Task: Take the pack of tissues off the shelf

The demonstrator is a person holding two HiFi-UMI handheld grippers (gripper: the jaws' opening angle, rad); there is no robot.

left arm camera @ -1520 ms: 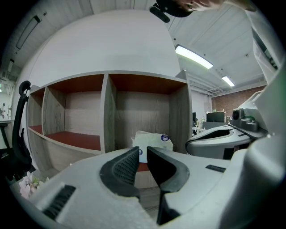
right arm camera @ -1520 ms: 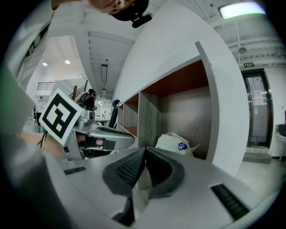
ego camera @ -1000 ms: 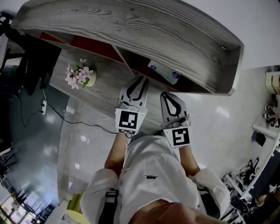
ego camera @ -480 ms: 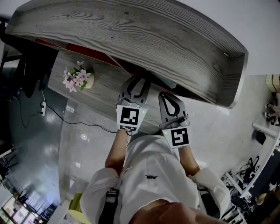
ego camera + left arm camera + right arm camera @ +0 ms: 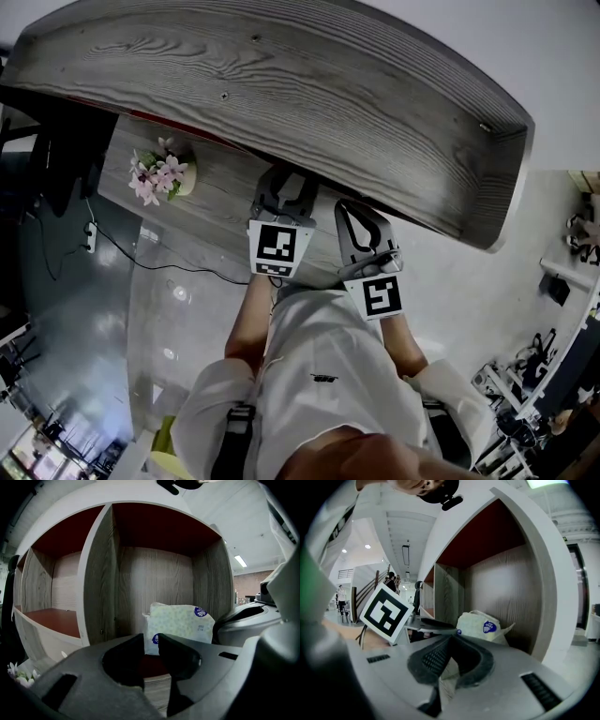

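Note:
The pack of tissues [image 5: 180,623] is white with blue round marks. It stands upright in the right compartment of the wooden shelf [image 5: 309,84], near the back wall. It also shows in the right gripper view as the pack [image 5: 480,625]. The head view hides it under the shelf top. My left gripper [image 5: 151,641] is just in front of that compartment, its jaws a narrow gap apart with nothing between them. The right gripper [image 5: 451,639] is beside it, with its tips touching and nothing held. In the head view, the left gripper [image 5: 281,183] and right gripper [image 5: 361,225] reach under the shelf top.
A vertical divider [image 5: 98,573] separates the pack's compartment from the red-floored compartment [image 5: 51,618] to its left. A small pot of pink flowers [image 5: 159,173] stands on the lower wooden ledge at left. A black cable [image 5: 178,265] runs across the glossy floor.
Both grippers have moved forward under the shelf top. In the head view the shelf top now covers the tissue pack, which showed a second ago.

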